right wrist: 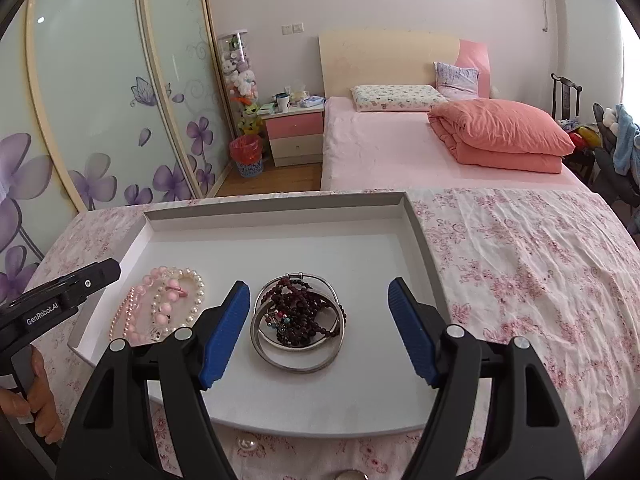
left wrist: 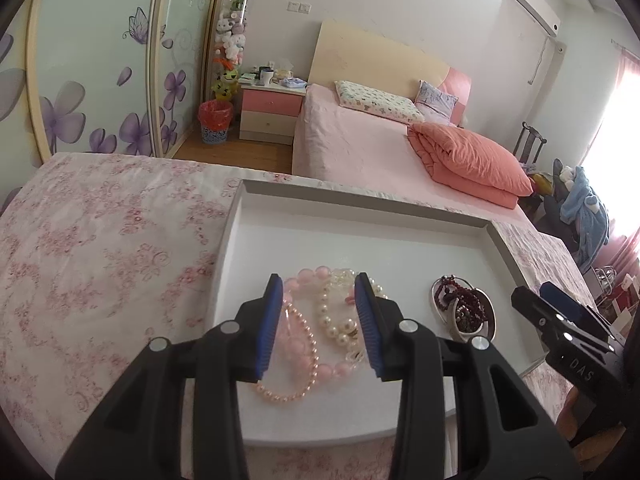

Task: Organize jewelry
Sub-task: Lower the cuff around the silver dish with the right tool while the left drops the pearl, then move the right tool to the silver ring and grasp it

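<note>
A white tray lies on a floral cloth. In it, at the left, a pile of pink and white bead bracelets lies; it also shows in the right wrist view. To its right, silver bangles with dark red beads lie; in the right wrist view these bangles sit between the jaws. My left gripper is open over the pink and white pile, empty. My right gripper is open wide over the bangles, empty. The tray is otherwise bare.
The floral cloth covers the table around the tray. A loose white pearl lies on the cloth near the tray's front edge. A pink bed, a nightstand and a flowered wardrobe stand behind.
</note>
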`<state>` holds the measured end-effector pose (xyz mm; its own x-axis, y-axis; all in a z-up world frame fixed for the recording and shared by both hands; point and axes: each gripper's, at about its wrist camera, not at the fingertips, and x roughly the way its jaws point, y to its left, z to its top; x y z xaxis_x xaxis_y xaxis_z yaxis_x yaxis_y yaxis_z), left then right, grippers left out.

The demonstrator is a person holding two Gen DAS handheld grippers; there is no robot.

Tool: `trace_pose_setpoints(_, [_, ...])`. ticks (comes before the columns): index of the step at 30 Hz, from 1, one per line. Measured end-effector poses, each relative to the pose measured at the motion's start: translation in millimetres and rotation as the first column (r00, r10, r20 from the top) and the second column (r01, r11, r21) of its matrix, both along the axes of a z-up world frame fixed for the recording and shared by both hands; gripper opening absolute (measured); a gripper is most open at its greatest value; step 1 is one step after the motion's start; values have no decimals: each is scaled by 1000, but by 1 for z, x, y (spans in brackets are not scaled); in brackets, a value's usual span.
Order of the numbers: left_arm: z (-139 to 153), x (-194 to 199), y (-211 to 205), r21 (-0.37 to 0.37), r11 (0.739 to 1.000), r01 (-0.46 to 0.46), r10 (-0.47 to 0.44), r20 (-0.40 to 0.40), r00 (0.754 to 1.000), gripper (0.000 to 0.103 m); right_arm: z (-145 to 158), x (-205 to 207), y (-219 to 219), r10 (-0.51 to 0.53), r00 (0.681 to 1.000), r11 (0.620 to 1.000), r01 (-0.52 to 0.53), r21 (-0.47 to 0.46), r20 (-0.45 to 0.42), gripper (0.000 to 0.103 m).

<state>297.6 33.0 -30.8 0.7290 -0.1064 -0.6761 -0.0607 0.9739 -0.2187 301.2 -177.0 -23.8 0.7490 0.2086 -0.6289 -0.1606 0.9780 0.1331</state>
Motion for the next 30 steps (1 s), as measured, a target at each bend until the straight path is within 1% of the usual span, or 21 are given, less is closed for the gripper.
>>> trace_pose_setpoints(4, [6, -20, 2, 22, 1000, -8, 8, 12, 1000, 42, 4, -15, -2, 10, 1000, 1000, -10, -14, 12, 72])
trace_pose_setpoints(7, [8, -41, -1, 67, 998, -2, 0, 20, 1000, 45, 2, -27, -4, 17, 1000, 1000, -17, -26, 5, 72])
trace_pose_setpoints(9, [6, -55, -3, 104, 995, 2, -4, 16, 1000, 51, -2, -36, -7, 23, 1000, 999, -23, -31, -9, 72])
trace_pose_setpoints(11, [2, -72, -3, 136, 991, 10, -10, 3, 1000, 53, -6, -48, -11, 30, 999, 999, -31, -40, -27, 72])
trace_pose_setpoints(16, [-14, -106, 4, 173, 985, 24, -14, -57, 998, 59, -22, -78, -18, 59, 995, 995, -66, -78, -80, 72])
trace_pose_setpoints(21, [-32, -129, 13, 189, 982, 16, 6, -114, 993, 63, -39, -97, -22, 68, 988, 991, -83, -105, -142, 71])
trace_pose_setpoints(22, [-34, -131, 13, 190, 982, 14, 9, -121, 993, 64, -42, -97, -22, 70, 986, 991, -86, -107, -149, 70])
trace_pose_setpoints(25, [-39, -134, 14, 186, 982, 11, 15, -140, 990, 66, -50, -97, -22, 71, 982, 990, -91, -111, -173, 60])
trace_pose_setpoints(27, [-42, -134, 14, 196, 980, 13, 17, -148, 989, 67, -52, -93, -21, 68, 980, 991, -89, -104, -185, 51])
trace_pose_setpoints(30, [-48, -134, 13, 204, 979, 17, 18, -164, 986, 69, -54, -88, -19, 60, 981, 990, -82, -112, -187, 46])
